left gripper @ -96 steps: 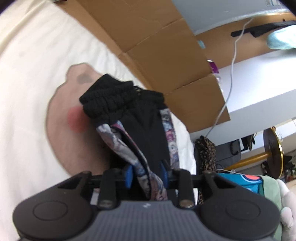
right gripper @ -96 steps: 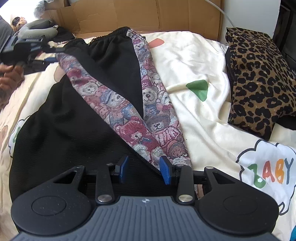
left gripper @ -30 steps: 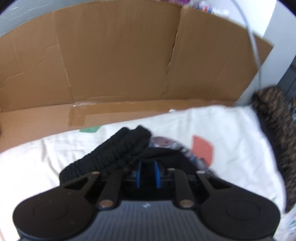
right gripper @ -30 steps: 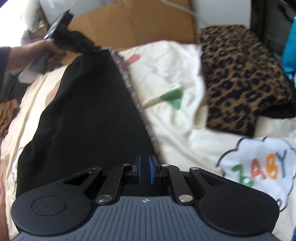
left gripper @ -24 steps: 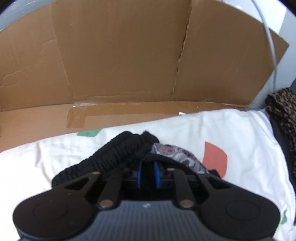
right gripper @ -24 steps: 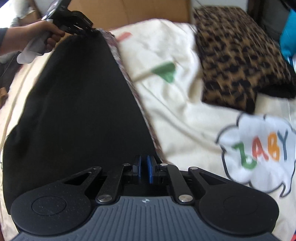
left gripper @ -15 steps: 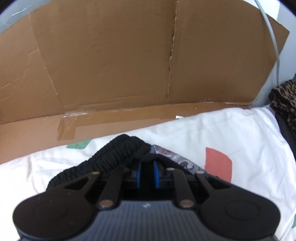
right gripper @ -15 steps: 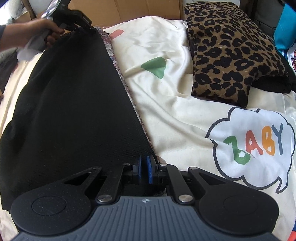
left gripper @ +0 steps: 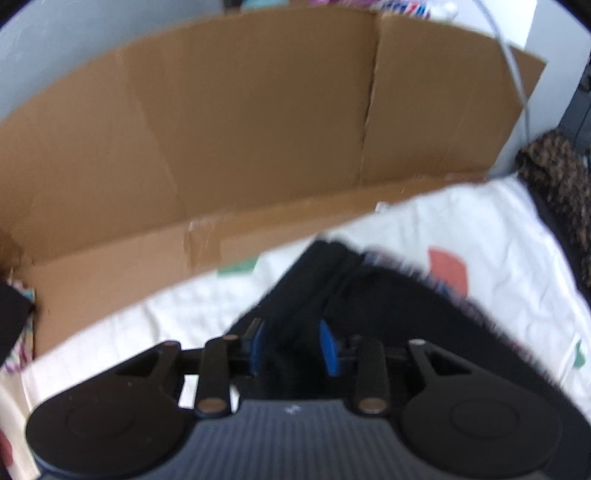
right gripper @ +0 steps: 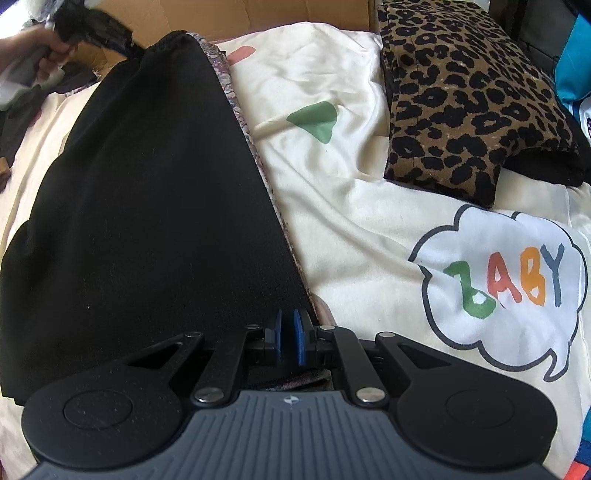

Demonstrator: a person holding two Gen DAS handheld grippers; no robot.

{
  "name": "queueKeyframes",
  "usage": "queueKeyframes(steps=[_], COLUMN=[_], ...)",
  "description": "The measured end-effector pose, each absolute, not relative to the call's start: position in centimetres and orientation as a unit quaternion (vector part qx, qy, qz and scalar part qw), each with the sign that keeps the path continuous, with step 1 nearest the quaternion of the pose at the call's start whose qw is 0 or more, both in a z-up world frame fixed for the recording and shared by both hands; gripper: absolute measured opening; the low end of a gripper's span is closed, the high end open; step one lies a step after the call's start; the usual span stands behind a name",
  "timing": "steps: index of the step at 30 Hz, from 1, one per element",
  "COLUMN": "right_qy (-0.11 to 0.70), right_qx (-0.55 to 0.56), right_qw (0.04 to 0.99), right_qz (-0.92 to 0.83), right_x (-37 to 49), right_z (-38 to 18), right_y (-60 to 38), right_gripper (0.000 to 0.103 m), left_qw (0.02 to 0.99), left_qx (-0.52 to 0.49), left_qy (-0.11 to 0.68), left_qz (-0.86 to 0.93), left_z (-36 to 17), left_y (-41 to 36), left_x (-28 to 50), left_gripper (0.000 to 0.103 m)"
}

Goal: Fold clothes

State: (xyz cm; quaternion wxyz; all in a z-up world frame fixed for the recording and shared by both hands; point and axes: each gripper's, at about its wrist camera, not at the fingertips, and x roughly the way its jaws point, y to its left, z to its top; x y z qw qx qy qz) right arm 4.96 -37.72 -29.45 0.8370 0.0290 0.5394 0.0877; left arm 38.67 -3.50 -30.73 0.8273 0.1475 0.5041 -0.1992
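Note:
The black trousers (right gripper: 147, 192) with a bear-print lining along the right edge lie folded lengthwise on the cream bedsheet (right gripper: 351, 206). My right gripper (right gripper: 287, 334) is shut on the trousers' near hem. In the left wrist view my left gripper (left gripper: 293, 345) is open, its blue pads apart over the elastic waistband (left gripper: 314, 280), which lies loose on the sheet. The left gripper also shows in the right wrist view (right gripper: 92, 33), held in a hand just left of the waistband end.
A flattened cardboard sheet (left gripper: 258, 129) stands along the far edge of the bed. A leopard-print folded garment (right gripper: 469, 92) lies at the right. A "BABY" cloud print (right gripper: 506, 284) marks the sheet near right. Dark clothes (right gripper: 14, 122) sit at far left.
My left gripper has opened and let go of the waistband, which now lies on the sheet. My right gripper stays shut on the hem.

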Motion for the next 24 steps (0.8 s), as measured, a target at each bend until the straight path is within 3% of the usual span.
queueKeyframes(steps=[10, 24], right_qy=[0.542, 0.549], right_qx=[0.024, 0.082], right_qw=[0.836, 0.83], right_qz=[0.079, 0.063], right_x=[4.4, 4.6], right_z=[-29.7, -29.9], right_y=[-37.5, -38.7], right_gripper=[0.013, 0.012], left_qw=[0.853, 0.862], left_qx=[0.111, 0.089], left_qy=[0.484, 0.484], left_qz=[-0.161, -0.121], left_z=[-34.6, -30.9], left_y=[-4.4, -2.9], left_x=[39.9, 35.5], left_gripper=[0.035, 0.036])
